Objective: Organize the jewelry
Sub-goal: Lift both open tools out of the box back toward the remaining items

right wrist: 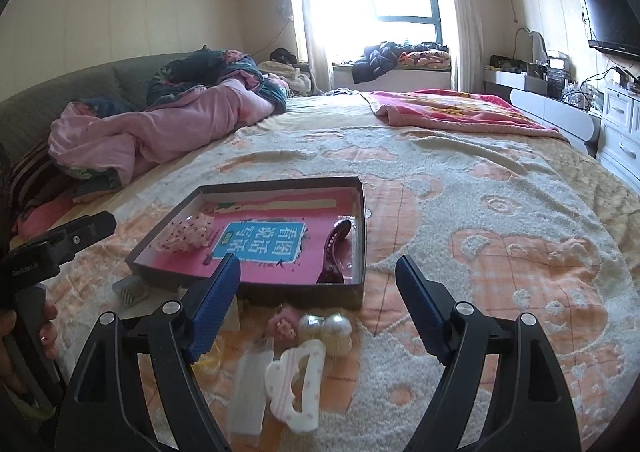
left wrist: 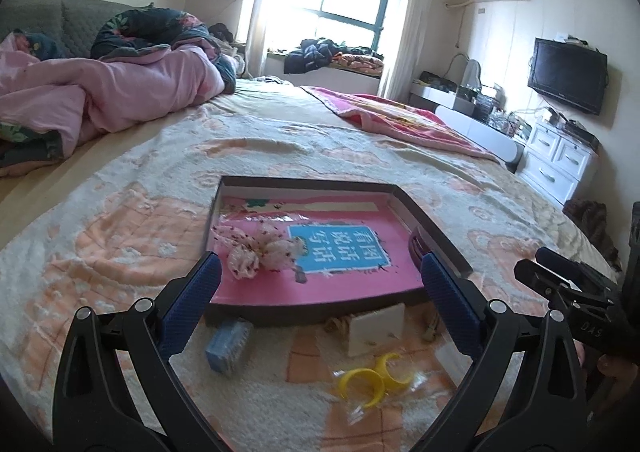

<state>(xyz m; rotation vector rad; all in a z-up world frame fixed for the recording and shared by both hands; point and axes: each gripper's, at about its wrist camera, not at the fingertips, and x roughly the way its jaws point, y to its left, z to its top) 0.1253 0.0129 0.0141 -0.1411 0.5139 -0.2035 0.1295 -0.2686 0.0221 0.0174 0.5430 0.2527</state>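
While your left gripper (left wrist: 318,276) and right gripper (right wrist: 318,276) hover with jaws wide and empty, the shallow dark cardboard tray (right wrist: 362,212) rests on the cream-and-peach fleece bed (right wrist: 480,212).

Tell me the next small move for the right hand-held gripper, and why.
Probably lower the right hand-held gripper, which is open and empty, onto the white scalloped plastic hair claw lying just below it on the bedspread. The shallow dark box already holds a floral scrunchie and a maroon clip.
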